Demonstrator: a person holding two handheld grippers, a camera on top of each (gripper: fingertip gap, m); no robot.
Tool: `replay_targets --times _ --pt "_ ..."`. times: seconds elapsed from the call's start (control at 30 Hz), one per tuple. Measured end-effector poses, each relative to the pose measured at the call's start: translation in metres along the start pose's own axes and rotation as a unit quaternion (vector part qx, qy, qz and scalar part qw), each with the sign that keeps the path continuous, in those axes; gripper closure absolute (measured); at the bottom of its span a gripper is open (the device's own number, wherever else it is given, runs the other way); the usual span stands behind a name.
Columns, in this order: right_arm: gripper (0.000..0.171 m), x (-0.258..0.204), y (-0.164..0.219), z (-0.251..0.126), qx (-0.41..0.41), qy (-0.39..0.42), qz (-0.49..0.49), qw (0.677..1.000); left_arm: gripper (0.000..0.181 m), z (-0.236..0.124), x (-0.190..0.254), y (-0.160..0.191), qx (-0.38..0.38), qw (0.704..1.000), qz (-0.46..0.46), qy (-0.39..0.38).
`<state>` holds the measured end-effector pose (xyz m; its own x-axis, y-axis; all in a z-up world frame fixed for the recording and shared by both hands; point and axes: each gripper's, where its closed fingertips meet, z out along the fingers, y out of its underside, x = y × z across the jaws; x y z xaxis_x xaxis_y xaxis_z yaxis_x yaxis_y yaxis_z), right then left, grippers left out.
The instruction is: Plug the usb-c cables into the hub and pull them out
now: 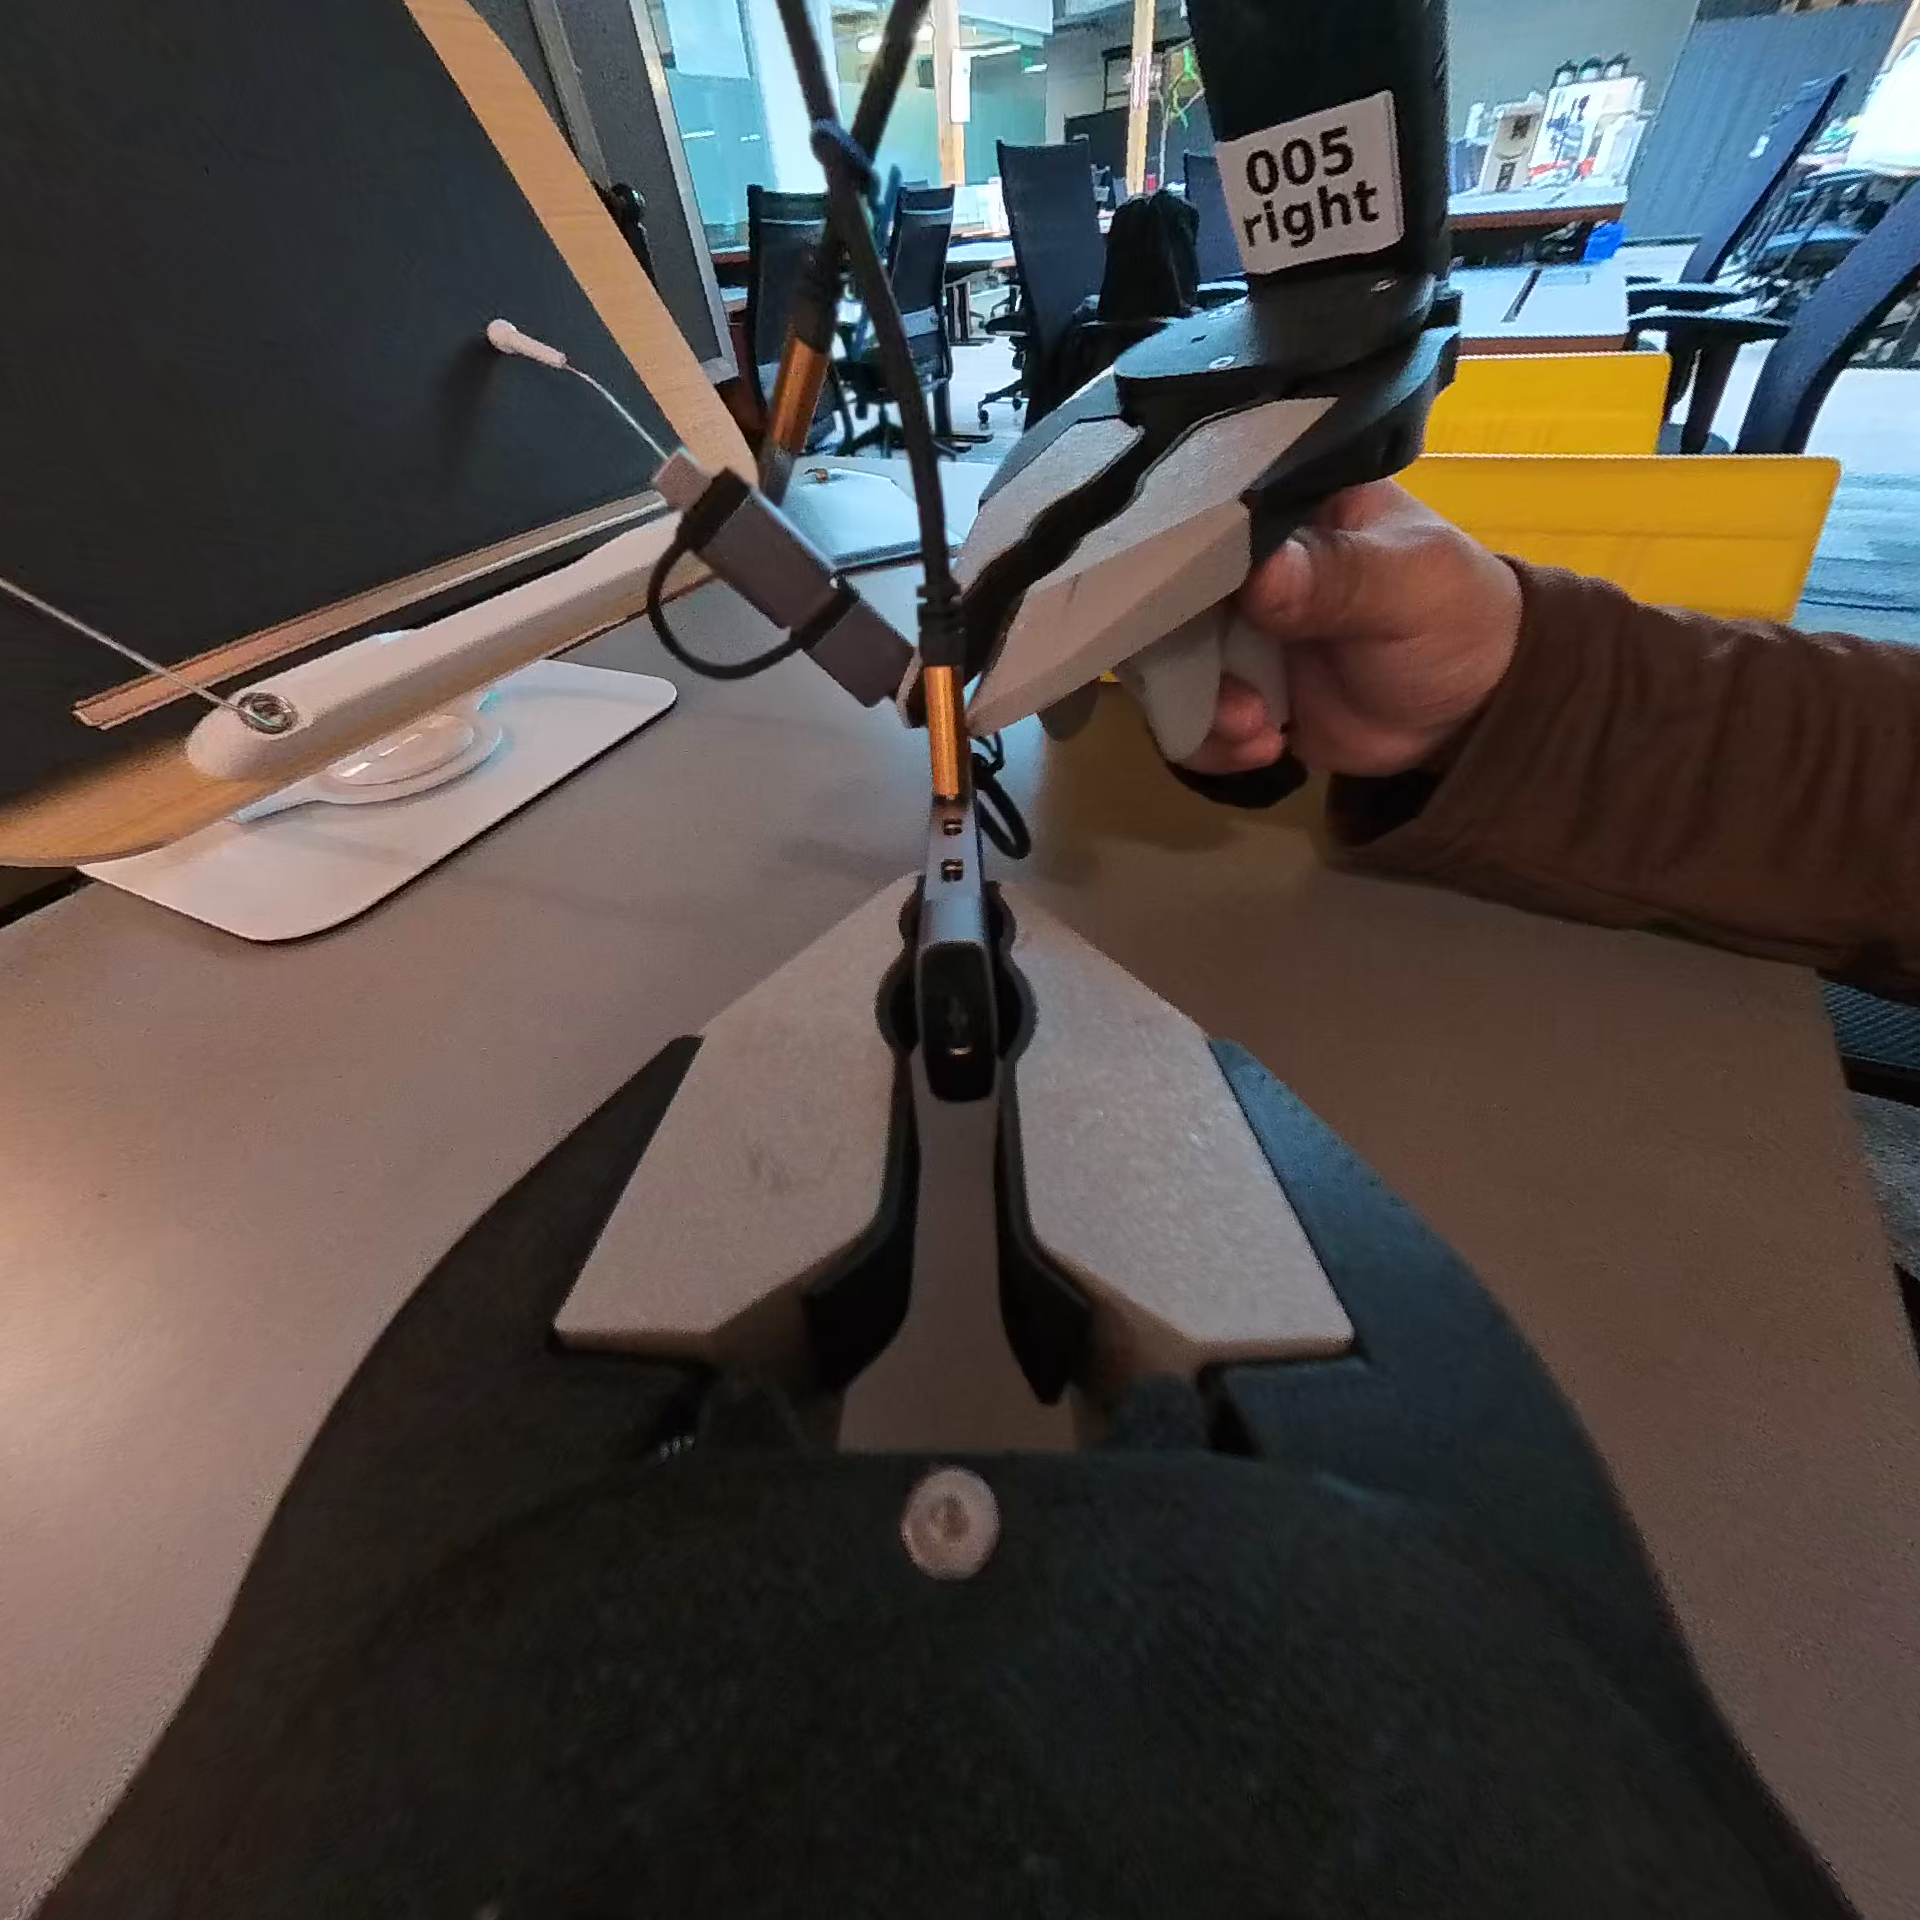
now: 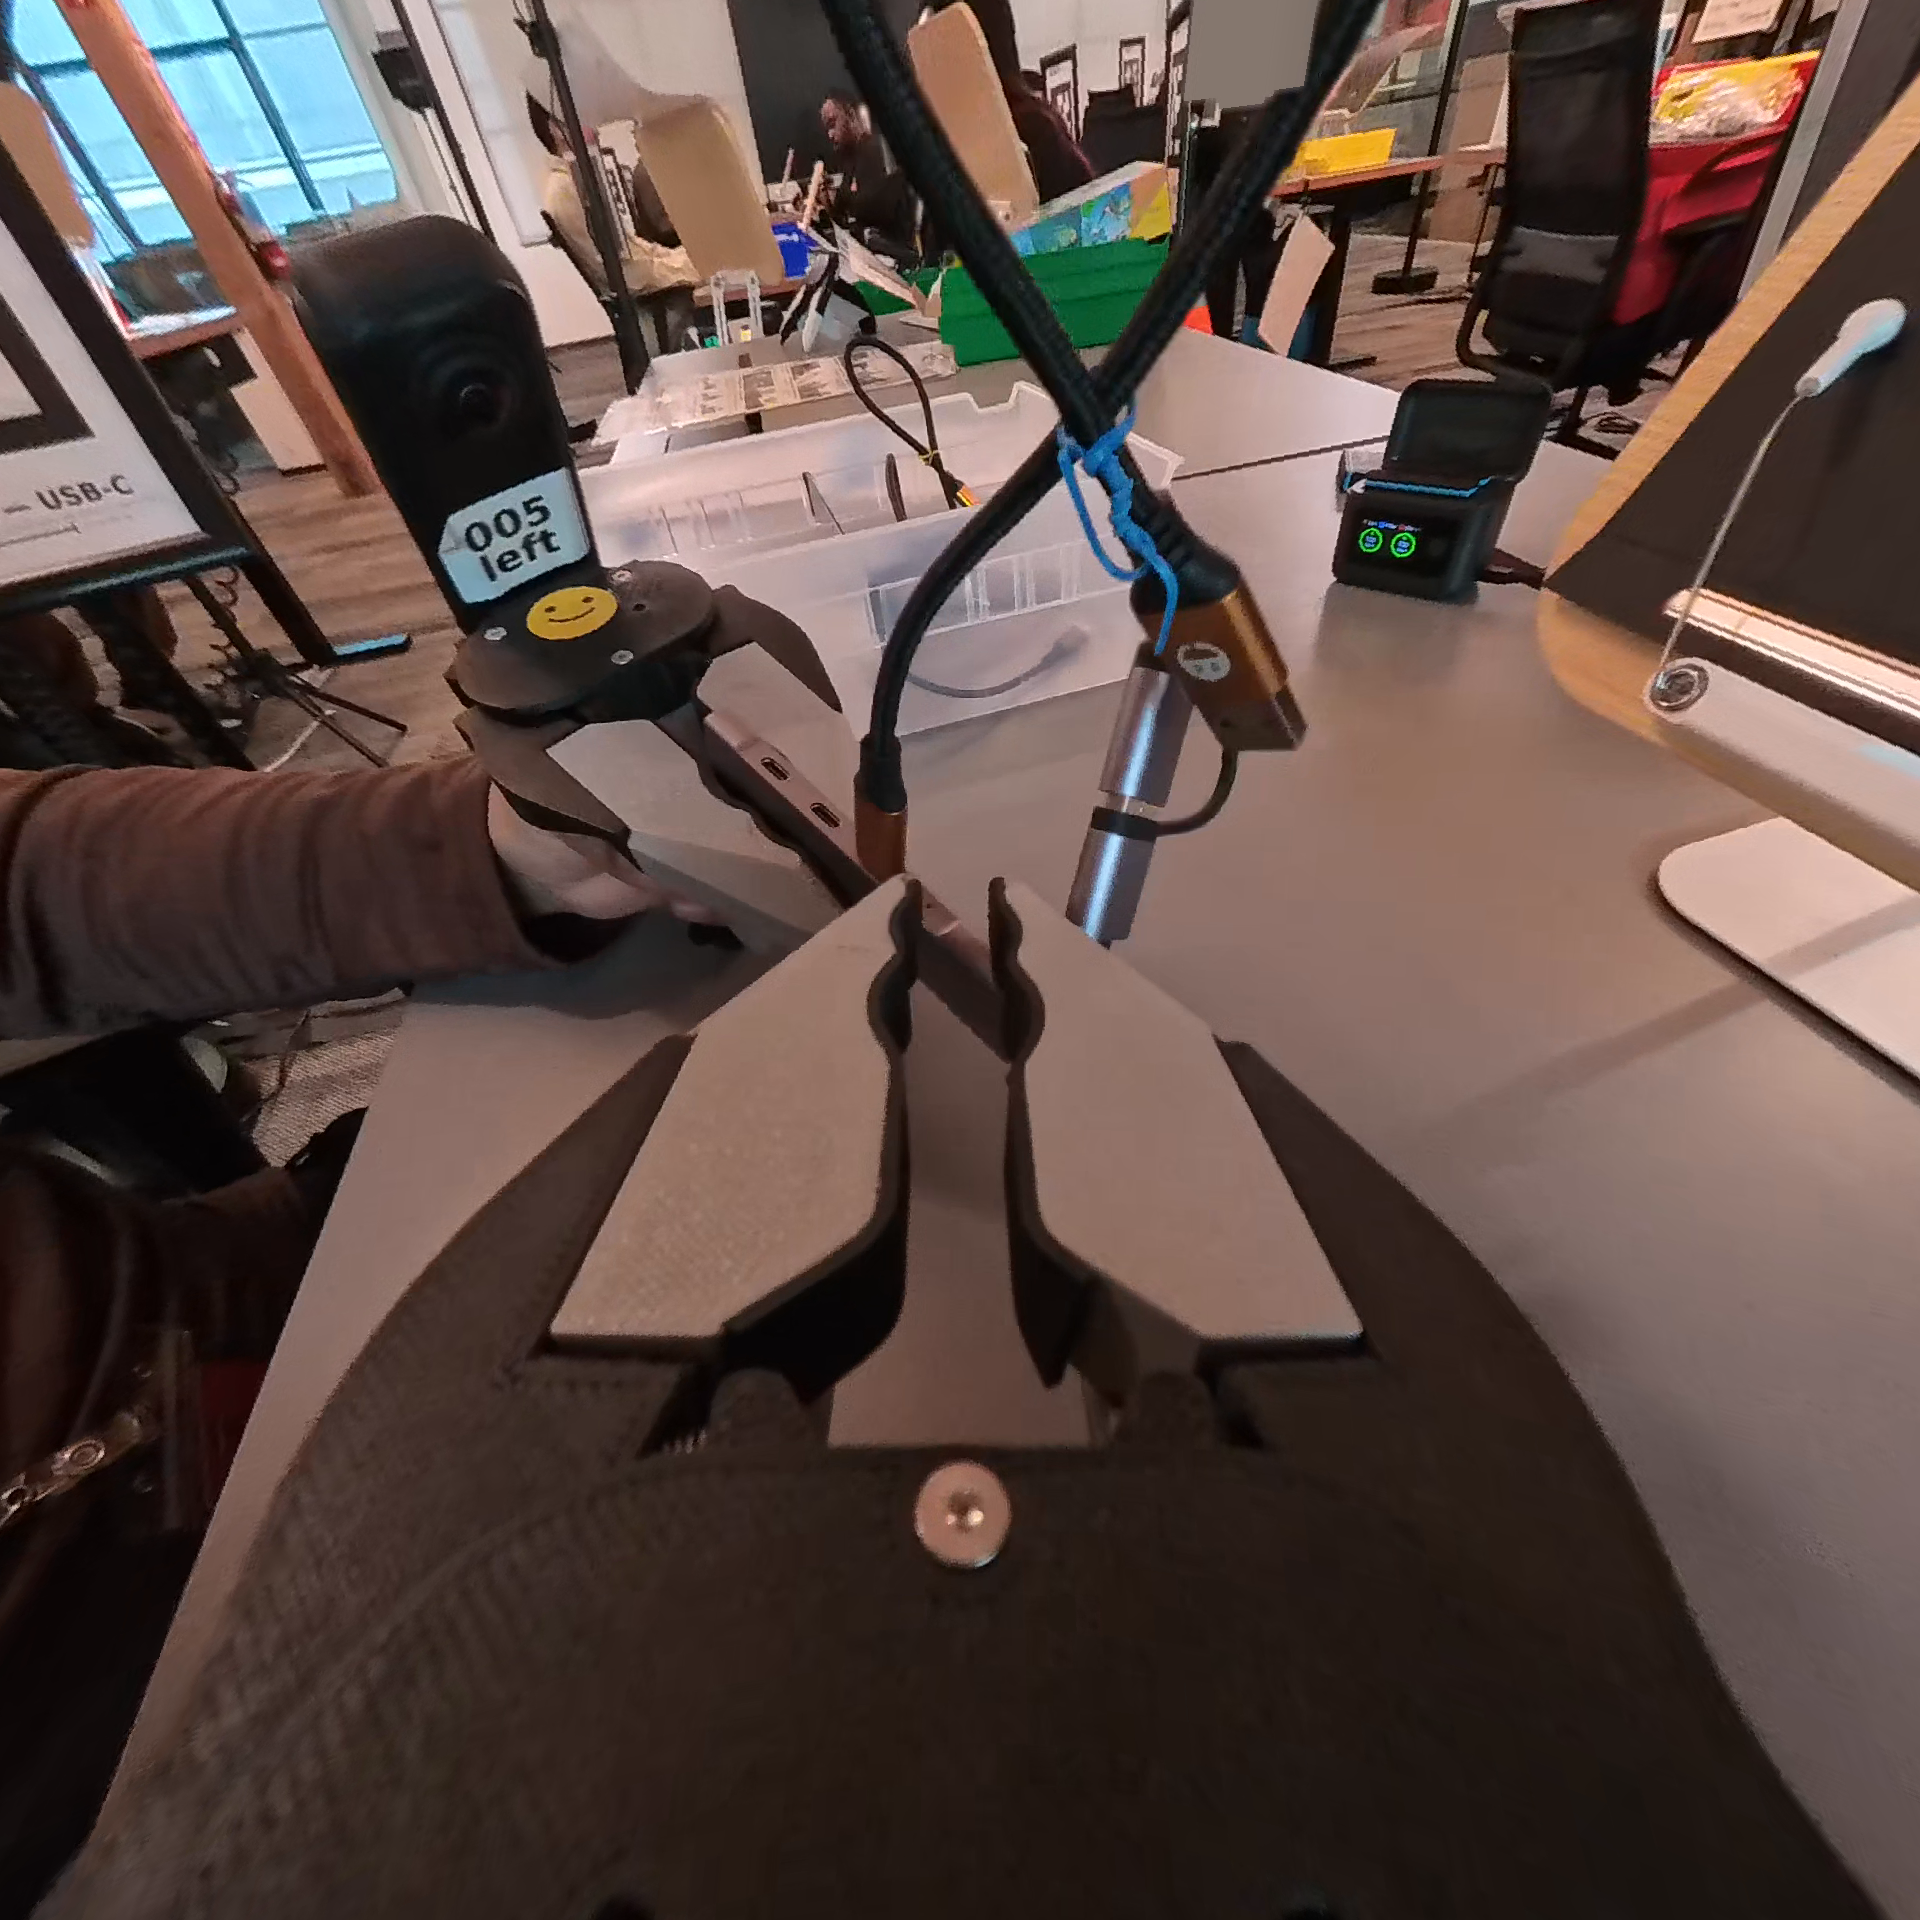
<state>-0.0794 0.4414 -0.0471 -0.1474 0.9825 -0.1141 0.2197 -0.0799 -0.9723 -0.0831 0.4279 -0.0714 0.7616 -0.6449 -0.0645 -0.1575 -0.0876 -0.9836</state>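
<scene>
The left tool (image 1: 951,935) is closed on the hub (image 1: 954,977), a slim dark block held edge-up between its fingers above the grey surface (image 1: 416,1091). The hub's far end sticks out past the fingertips, and two small ports show on its upper edge. An orange plug (image 1: 945,727) on a black cable (image 1: 904,395) stands upright at that far end, its tip meeting the hub (seated in a port, it seems, though the joint is too small to be sure).

From the left wrist view, the right tool (image 1: 966,686) reaches in from the right, held by a hand (image 1: 1371,644) in a brown sleeve, with its fingertips right at the plug. In its own view the right tool (image 2: 954,904) is narrowly parted, with a small gap between the tips, and whether it grips the plug (image 2: 881,831) I cannot tell; the plug sits just beyond its left tip.

A second cable end hangs beside it: a gold plug (image 2: 1236,665) tied with blue string (image 2: 1112,499), with a silver adapter (image 2: 1127,790) dangling from it, clear of the hub.

Behind are a clear bin (image 2: 935,540) and a white stand (image 1: 364,790).
</scene>
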Motion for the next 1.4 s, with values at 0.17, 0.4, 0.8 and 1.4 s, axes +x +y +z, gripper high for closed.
replay_targets --times 0.17,0.4,0.8,1.4 --pt "0.171 0.006 0.006 0.002 -0.019 0.03 -0.022 0.999 0.175 0.001 0.005 0.0 -0.003 1.0 0.004 0.011" --pt "0.171 -0.013 0.004 0.006 -0.009 -0.024 -0.029 0.999 0.175 0.001 0.017 -0.002 0.003 0.999 -0.008 0.046" --pt "0.17 -0.03 -0.005 -0.002 0.02 -0.082 -0.034 0.996 0.175 -0.005 0.022 -0.011 0.03 0.994 -0.058 0.088" --pt "0.168 -0.031 0.009 0.006 -0.026 -0.079 -0.041 0.996 0.158 -0.001 0.031 -0.009 0.023 0.983 -0.122 0.134"
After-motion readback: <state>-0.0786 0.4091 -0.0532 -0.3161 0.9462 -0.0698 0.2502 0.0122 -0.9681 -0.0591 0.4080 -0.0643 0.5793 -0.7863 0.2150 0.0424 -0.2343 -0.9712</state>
